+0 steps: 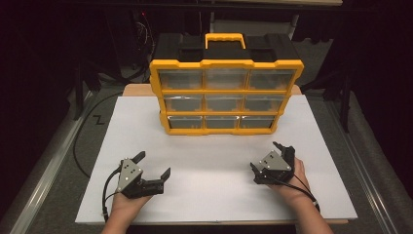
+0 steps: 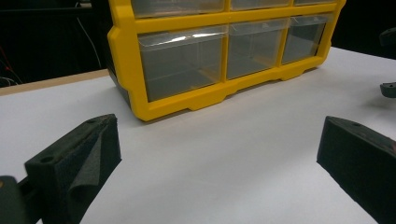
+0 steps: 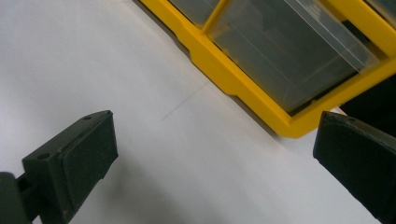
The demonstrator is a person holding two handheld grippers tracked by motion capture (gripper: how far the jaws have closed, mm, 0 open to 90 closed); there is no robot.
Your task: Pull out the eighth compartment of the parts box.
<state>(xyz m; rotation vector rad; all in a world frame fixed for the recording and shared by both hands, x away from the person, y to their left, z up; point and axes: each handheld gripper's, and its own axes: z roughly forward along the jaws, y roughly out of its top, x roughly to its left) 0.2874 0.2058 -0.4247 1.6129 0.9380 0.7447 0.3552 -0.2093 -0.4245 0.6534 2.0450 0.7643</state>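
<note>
A yellow and black organizer box (image 1: pixel 226 85) with several clear drawers stands upright at the back middle of the white board (image 1: pixel 214 165). Its bottom drawers (image 2: pixel 182 63) face me, all closed. My left gripper (image 1: pixel 152 165) rests at the near left, open, nothing between its jaws. My right gripper (image 1: pixel 265 156) rests at the near right, open and empty, rolled to one side. In the right gripper view the box's lower corner (image 3: pixel 289 123) lies just ahead. In the left gripper view the box's left corner (image 2: pixel 140 109) is ahead and the other gripper's tips (image 2: pixel 387 88) show at the right edge.
The white board lies on a wooden table (image 1: pixel 134 89) with a dark floor around it. A black cable (image 1: pixel 80 141) loops on the floor at the left. A yellow carry handle (image 1: pixel 225 38) tops the box.
</note>
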